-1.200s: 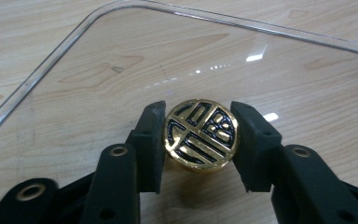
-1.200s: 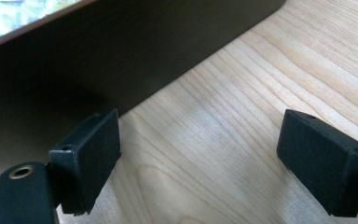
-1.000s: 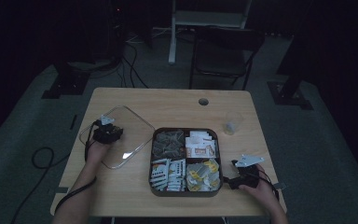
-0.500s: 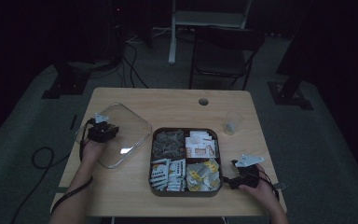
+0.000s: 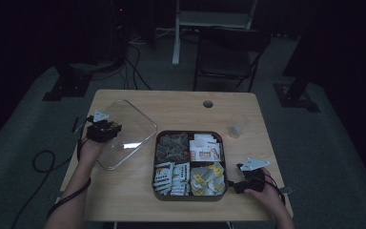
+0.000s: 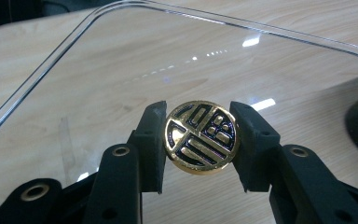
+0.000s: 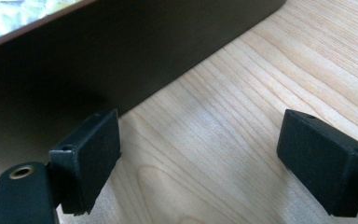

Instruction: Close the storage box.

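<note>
Clear glass lid (image 5: 124,131), round gold knob (image 6: 201,136) clamped, tilted over table's left side.

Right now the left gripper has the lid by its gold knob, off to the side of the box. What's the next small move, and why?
Probably lower the clear lid flat onto the table and release. The left gripper is clamped on the gold knob, the lid lies left of the compartment box, already uncovered, and the right gripper waits open beside the box wall.

High view — overhead, facing forward across the whole tabletop (image 5: 181,109). Gripper views — close, along their tongs: left over the glass lid (image 6: 121,60), right beside the tray (image 7: 121,60); both share that tabletop.
</note>
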